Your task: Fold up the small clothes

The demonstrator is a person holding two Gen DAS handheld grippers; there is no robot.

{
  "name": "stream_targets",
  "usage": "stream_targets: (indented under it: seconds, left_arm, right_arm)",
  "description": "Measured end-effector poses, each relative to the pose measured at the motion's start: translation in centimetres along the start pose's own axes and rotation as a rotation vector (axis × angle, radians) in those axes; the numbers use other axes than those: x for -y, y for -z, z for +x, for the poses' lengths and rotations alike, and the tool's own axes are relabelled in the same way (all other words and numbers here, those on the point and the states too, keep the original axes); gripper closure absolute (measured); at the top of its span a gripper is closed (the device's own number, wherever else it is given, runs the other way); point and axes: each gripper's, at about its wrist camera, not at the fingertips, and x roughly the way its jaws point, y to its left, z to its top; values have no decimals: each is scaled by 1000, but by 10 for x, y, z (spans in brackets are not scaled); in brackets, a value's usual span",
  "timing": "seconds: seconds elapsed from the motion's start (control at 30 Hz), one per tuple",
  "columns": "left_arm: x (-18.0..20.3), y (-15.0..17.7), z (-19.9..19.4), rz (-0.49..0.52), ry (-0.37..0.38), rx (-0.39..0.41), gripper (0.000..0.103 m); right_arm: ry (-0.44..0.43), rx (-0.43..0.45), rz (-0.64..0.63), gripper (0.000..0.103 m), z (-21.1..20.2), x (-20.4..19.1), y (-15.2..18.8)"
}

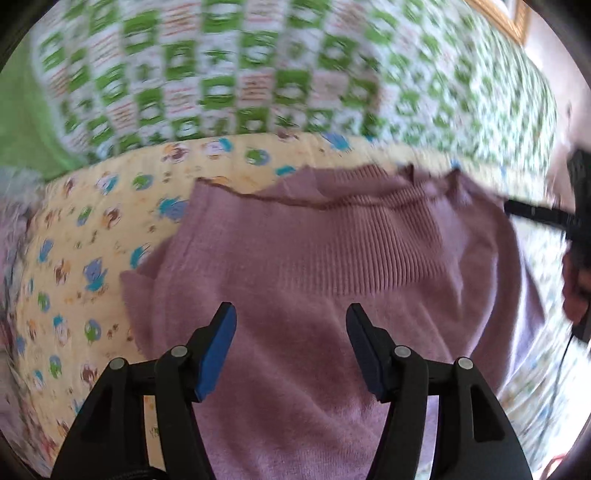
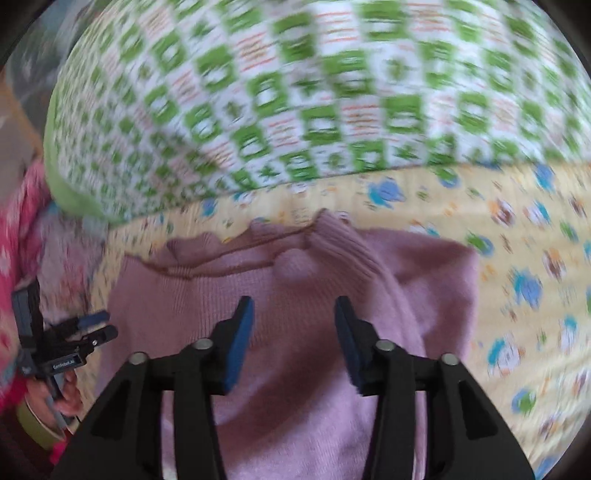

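Note:
A mauve knitted sweater (image 1: 332, 277) lies flat on the yellow cartoon-print sheet (image 1: 92, 240), its ribbed band across the upper part. My left gripper (image 1: 291, 321) hovers over the sweater's lower part, open, with nothing between its blue pads. In the right wrist view the sweater (image 2: 295, 295) has a ribbed cuff (image 2: 343, 254) lying over its top edge. My right gripper (image 2: 293, 314) stands open above the cloth, holding nothing. The left gripper (image 2: 109, 325) shows at that view's left edge, open, held by a hand. One black finger (image 1: 535, 214) of the right gripper reaches in at the sweater's right edge.
A green-and-white checked quilt (image 1: 221, 74) bulges behind the sheet, also filling the top of the right wrist view as the quilt (image 2: 314, 92). A pink patterned sleeve (image 2: 18, 240) is at the far left. A wooden frame (image 1: 517, 18) shows top right.

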Motion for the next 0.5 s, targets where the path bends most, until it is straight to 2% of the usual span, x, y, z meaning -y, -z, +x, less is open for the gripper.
stream_targets:
  seconds: [0.13, 0.23, 0.3, 0.33, 0.37, 0.43, 0.5]
  left_arm:
    - [26, -4, 9, 100, 37, -3, 40]
    - [45, -3, 22, 168, 86, -31, 38]
    - [55, -1, 34, 200, 76, -54, 38]
    - [59, 1, 43, 211, 60, -69, 38]
    - [61, 0, 53, 217, 23, -80, 38]
    - [62, -6, 69, 219, -48, -90, 37]
    - [55, -18, 76, 177, -67, -75, 35]
  right_arm:
    - [29, -64, -150, 48, 24, -23, -1]
    - [18, -116, -219, 47, 44, -31, 3]
    - [32, -160, -262, 48, 61, -35, 7]
    - [70, -170, -293, 58, 70, -37, 9]
    - [111, -168, -313, 80, 78, -37, 8]
    - [127, -156, -279, 97, 87, -31, 0]
    - [127, -117, -200, 101, 92, -19, -14]
